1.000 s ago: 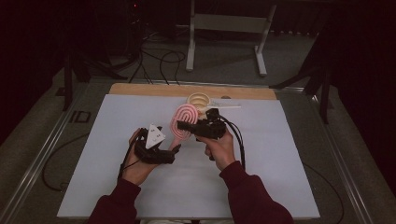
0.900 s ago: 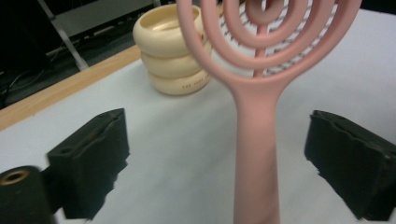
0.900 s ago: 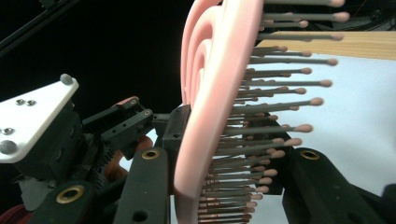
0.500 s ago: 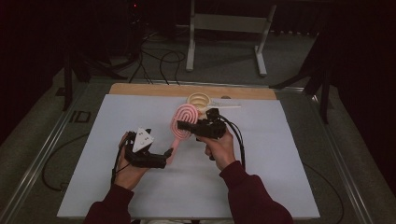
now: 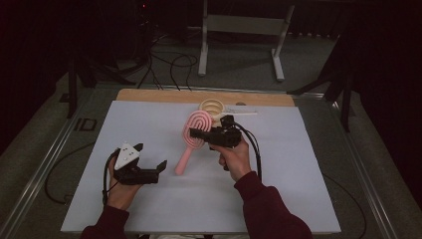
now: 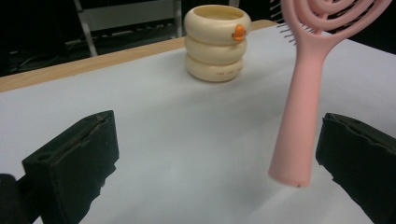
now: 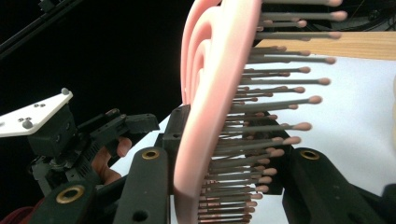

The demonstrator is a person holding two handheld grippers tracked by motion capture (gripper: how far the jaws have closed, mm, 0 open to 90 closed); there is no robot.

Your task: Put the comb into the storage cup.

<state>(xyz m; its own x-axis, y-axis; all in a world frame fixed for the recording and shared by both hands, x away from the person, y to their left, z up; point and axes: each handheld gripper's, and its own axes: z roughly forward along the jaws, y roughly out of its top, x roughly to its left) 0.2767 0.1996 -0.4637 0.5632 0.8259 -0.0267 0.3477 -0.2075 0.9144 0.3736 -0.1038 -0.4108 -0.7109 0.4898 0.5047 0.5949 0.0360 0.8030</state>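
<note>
Two grippers work on one pink hairbrush [image 5: 191,134]. The right gripper [image 5: 195,133] squeezes its head, lifted over the table [image 5: 149,209]. The left gripper [image 5: 152,162], jaws wide apart, waits beside the handle and probably needs to close on it next.

left tongs [image 5: 151,169] | drawn back left, off the pink hairbrush [image 5: 191,139] handle | jaws wide
</note>
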